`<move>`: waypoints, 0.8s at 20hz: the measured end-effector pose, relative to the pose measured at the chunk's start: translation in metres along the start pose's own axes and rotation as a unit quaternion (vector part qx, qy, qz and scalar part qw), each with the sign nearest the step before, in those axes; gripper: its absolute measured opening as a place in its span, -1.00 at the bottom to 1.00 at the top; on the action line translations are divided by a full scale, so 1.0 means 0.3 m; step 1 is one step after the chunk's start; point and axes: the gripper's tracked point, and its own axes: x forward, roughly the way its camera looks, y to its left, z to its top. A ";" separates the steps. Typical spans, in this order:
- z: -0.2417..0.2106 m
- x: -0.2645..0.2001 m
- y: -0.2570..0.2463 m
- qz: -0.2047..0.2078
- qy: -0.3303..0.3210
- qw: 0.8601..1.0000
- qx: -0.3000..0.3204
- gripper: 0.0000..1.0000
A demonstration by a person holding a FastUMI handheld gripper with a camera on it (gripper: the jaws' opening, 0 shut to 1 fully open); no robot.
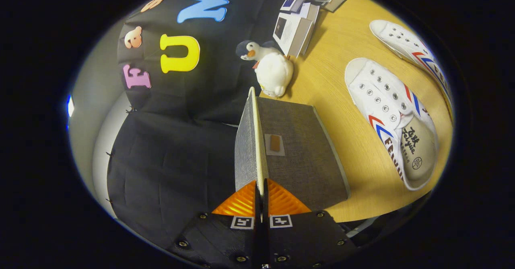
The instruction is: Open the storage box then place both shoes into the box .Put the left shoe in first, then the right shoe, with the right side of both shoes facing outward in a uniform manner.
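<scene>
Wooden tabletop [342, 51] bears the grey storage box [305, 156], whose thin lid [250, 140] the gripper [261, 194] pinches edge-on; slippage could drop it shut.

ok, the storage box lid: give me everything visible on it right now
The lid is a thin, flat panel covered in grey woven fabric with a pale core showing along its edge. It stands swung up, seen edge-on, rising from the grey fabric storage box on the wooden table. The claw is shut on the lid's near edge, one finger on each face. A plush duck sits beyond its far tip.
</scene>
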 end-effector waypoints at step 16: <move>-0.080 -0.004 0.444 0.030 0.011 0.991 -0.132 -1.00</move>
